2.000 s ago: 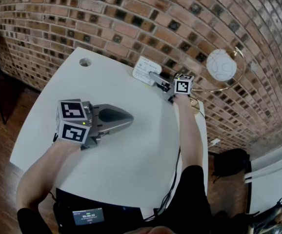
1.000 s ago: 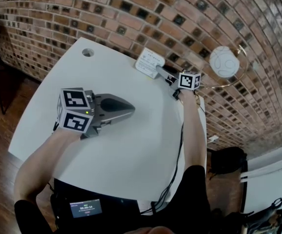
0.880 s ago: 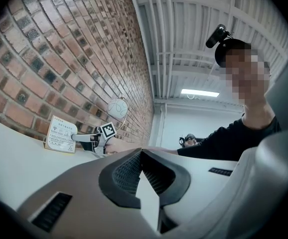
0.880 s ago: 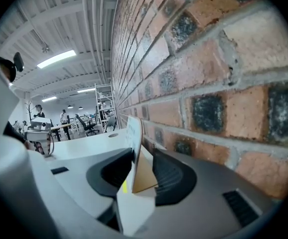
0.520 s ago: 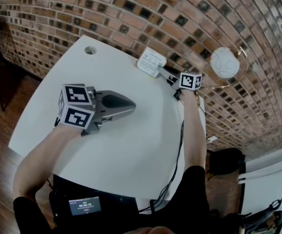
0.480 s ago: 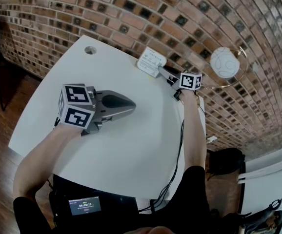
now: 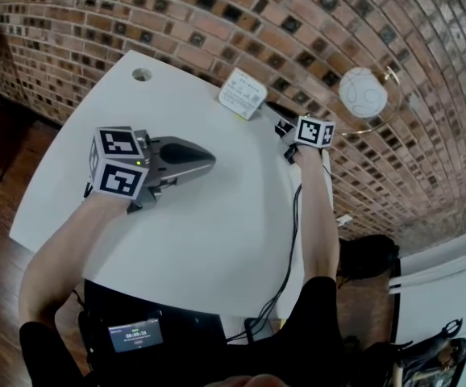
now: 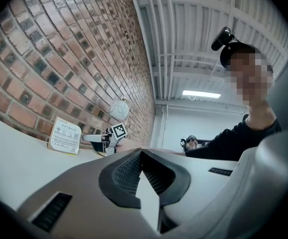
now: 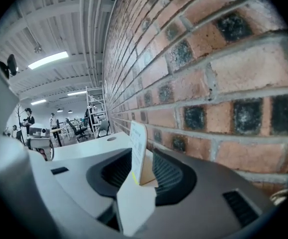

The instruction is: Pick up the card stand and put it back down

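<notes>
At the far edge of the white table [image 7: 217, 240], close to the brick wall [image 7: 217, 22], the card stand [image 7: 243, 93] sits upright on its own base. Your right gripper [image 7: 281, 124] points at it with its jaws apart. Seen along them, the stand is edge-on in the gap, and neither pad appears to press on it. Your left gripper [image 7: 207, 156] is closed on nothing, well away at mid-table. Judge the stand light, thin and easily tipped or creased, so take it gently by its two flat faces, low down. The wall leaves little room behind it. A white globe lamp [image 7: 364, 93] hangs near your right hand, and a black cable [image 7: 291, 240] trails beside your arm.
</notes>
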`<state>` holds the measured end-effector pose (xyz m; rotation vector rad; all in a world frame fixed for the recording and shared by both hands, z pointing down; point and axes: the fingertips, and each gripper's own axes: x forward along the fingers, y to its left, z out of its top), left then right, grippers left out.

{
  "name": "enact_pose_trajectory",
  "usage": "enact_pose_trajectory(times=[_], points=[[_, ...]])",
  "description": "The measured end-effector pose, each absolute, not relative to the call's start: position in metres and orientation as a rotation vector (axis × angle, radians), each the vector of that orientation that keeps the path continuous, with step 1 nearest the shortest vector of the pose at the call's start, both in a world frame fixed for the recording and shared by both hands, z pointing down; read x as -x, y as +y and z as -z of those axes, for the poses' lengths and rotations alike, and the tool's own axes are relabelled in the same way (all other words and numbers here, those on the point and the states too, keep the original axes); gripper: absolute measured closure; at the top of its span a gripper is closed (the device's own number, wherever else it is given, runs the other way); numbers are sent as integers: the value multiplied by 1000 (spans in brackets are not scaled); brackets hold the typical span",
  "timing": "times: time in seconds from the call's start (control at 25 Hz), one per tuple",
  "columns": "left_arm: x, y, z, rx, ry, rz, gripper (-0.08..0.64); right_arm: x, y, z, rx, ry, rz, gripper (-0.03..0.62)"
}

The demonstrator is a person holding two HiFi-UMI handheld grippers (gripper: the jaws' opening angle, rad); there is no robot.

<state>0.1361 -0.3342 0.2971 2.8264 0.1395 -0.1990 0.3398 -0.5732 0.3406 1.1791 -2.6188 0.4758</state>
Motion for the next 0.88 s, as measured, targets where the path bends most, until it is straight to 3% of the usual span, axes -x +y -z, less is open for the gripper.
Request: enact_pose_trajectory(times=[0.52, 0.88], points=[[-123, -346, -297, -2815, 81, 243, 566, -297, -548, -356, -1064, -2600, -549, 434], [-123, -344, -297, -2828, 88, 228, 566, -309, -568, -373, -1163, -2504, -592, 434]])
